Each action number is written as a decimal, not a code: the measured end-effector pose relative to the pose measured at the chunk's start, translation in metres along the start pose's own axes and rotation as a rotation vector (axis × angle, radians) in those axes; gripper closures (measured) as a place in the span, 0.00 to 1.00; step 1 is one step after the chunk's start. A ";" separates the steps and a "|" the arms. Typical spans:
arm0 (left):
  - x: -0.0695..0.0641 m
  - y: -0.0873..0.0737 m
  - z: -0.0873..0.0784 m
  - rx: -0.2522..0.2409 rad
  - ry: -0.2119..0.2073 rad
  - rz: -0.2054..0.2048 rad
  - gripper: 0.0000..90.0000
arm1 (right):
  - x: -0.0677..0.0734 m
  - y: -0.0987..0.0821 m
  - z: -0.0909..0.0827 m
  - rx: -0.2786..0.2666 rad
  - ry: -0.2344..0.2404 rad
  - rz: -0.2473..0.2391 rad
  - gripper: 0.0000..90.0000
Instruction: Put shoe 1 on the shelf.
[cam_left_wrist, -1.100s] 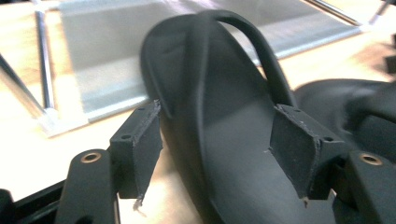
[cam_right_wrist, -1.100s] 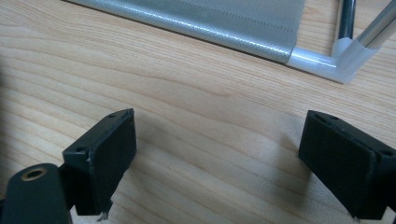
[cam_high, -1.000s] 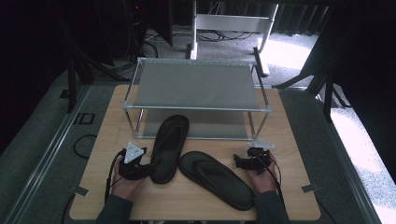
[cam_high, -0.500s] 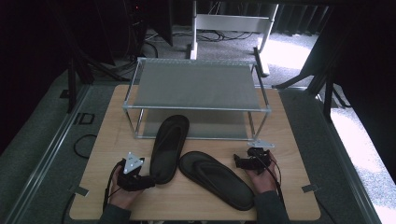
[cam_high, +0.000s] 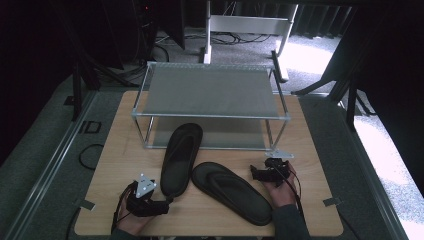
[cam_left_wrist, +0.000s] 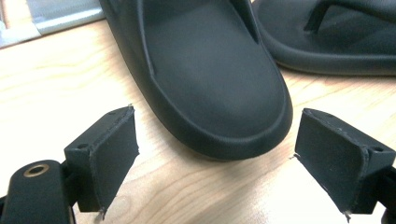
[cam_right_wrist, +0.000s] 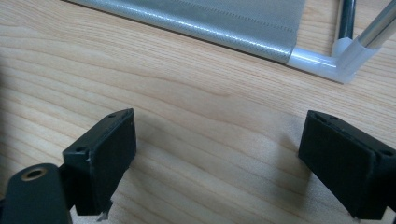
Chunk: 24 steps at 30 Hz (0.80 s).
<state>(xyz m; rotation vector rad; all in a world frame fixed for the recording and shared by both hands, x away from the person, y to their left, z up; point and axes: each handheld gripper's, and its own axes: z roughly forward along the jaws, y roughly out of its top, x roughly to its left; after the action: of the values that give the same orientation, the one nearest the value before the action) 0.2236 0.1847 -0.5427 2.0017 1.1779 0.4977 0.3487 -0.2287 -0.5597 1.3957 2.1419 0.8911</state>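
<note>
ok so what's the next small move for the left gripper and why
Probably ease the left gripper forward so the heel of the nearer black flip-flop sits between its jaws, then close. The jaws have just been opening and now stand wide on either side of that heel without touching it. The flip-flop lies flat on the wooden table, just ahead, so a short push should do.

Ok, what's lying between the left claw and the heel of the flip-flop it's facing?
Nothing but bare wooden table. In the left gripper view the left claw stands open, and the flip-flop heel sits just ahead, untouched by either pad.
</note>
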 end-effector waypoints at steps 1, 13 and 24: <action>-0.001 0.000 0.001 0.006 0.010 0.005 0.15 | 0.000 0.000 0.000 0.000 0.000 0.000 0.12; -0.010 -0.005 0.018 0.122 0.049 0.070 0.18 | 0.000 0.000 0.000 0.000 0.000 0.000 0.12; -0.010 0.000 0.022 0.115 0.036 0.085 0.24 | 0.000 0.000 0.000 0.000 0.000 0.000 0.12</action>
<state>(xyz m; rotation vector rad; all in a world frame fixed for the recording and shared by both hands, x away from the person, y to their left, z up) 0.2335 0.1672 -0.5564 2.1563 1.1695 0.5208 0.3487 -0.2287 -0.5597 1.3959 2.1420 0.8913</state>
